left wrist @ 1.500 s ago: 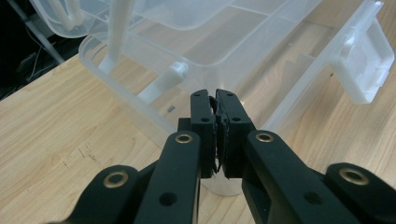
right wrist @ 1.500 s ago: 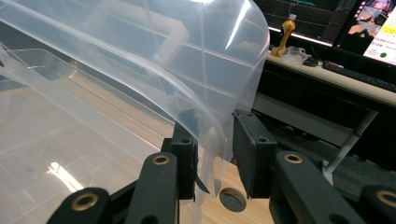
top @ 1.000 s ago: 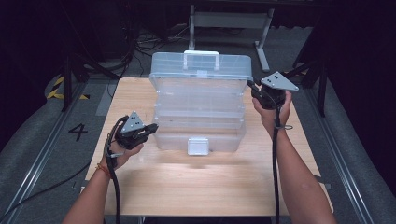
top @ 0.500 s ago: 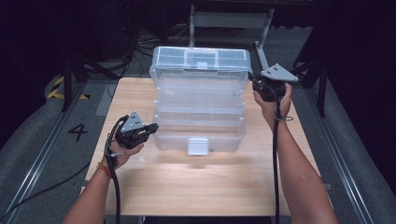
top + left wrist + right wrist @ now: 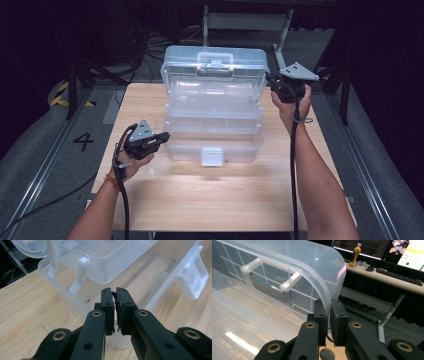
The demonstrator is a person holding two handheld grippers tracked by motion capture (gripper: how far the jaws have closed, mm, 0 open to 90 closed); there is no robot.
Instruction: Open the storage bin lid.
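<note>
High view: our clear plastic box stood open mid-table, lid raised at the far side. Our right gripper had just closed, pinching the lid's edge; our left gripper clamped the base rim.

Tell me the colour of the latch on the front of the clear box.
White, slightly translucent; the latch shows best in the high view.

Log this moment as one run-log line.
left gripper: shut on box base rim | right gripper: shut on lid edge | lid raised | tray exposed
</note>
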